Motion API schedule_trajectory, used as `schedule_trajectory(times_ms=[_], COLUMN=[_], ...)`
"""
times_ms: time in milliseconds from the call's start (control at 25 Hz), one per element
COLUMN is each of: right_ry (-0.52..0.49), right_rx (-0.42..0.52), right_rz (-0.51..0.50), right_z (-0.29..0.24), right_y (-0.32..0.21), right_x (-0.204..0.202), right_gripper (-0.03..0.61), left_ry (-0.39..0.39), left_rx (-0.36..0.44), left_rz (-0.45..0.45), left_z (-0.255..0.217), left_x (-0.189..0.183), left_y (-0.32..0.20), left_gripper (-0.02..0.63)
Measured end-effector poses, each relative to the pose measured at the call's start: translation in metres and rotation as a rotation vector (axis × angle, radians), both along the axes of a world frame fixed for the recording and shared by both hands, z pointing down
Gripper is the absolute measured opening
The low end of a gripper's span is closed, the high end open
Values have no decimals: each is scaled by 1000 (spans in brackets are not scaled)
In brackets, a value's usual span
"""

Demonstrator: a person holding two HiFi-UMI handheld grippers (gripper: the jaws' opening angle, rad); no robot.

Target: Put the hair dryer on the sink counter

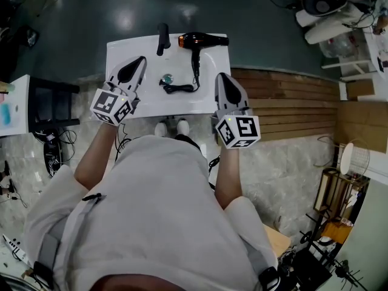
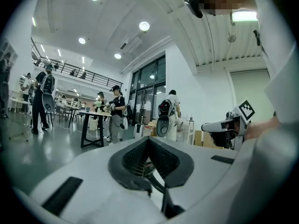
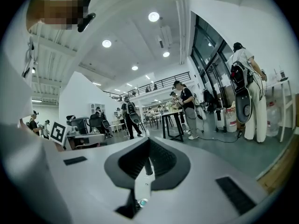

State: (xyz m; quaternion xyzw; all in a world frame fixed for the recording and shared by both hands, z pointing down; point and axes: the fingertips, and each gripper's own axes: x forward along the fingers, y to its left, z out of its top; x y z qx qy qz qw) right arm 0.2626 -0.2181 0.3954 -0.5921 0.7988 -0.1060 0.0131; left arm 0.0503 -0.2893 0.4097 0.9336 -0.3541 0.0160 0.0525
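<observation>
Two grippers, the left gripper (image 1: 142,60) and the right gripper (image 1: 221,76), are held with jaws pressed together and empty above the near edge of one white sink counter (image 1: 124,48), on whose far side one black-and-orange hair dryer (image 1: 201,40) is laid beside one black faucet (image 1: 162,39), with dark glossy floor (image 1: 91,11) seen beyond.

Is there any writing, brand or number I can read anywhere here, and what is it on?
No readable text.
The cubes on the left gripper and right gripper carry black-and-white square patterns, not letters.
Any brand on the hair dryer is too small to read.
</observation>
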Motion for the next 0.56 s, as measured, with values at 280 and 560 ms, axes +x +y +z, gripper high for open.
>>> schedule_trajectory(times_ms=[280,560], right_ry=[9,20], right_rx=[-14,-19], right_rz=[10,4], right_z=[5,7], right_y=[3,-2], right_x=[-2,-7], right_gripper=[8,8], left_ry=[3,-1], left_rx=[-12,-17], left_rz=[3,10], left_z=[3,7], left_x=[-3,-2], left_y=[2,1], left_gripper=[0,0])
